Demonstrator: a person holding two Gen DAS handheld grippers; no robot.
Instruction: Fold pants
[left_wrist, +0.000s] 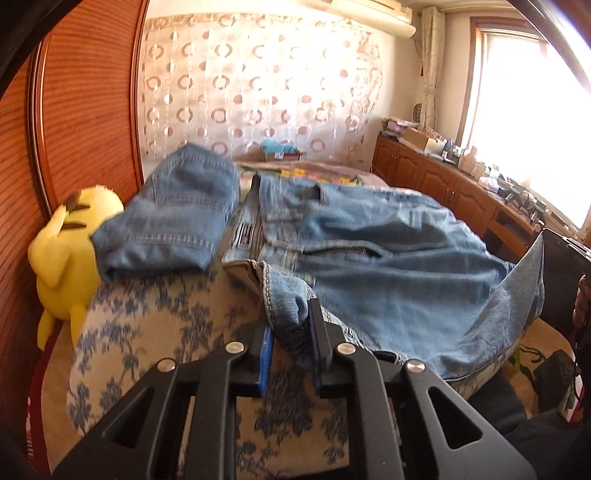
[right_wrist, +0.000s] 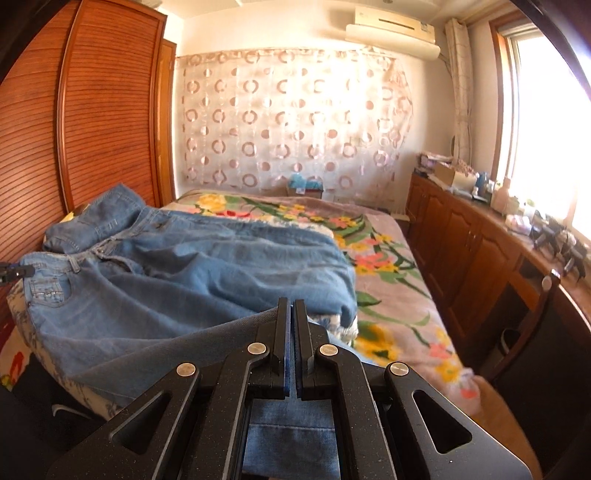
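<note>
A pair of light blue jeans lies spread across the bed, waist to the left and legs to the right. My left gripper is shut on a bunched fold of the waistband, and the denim fills the gap between its blue pads. In the right wrist view the same jeans stretch away to the left. My right gripper is shut on the edge of a leg, lifted off the bed, and the cloth hangs down under the fingers.
A second, folded pair of jeans lies at the back left beside a yellow plush toy. A wooden wardrobe stands on the left. Low wooden cabinets run along the right under the window. A floral blanket covers the bed.
</note>
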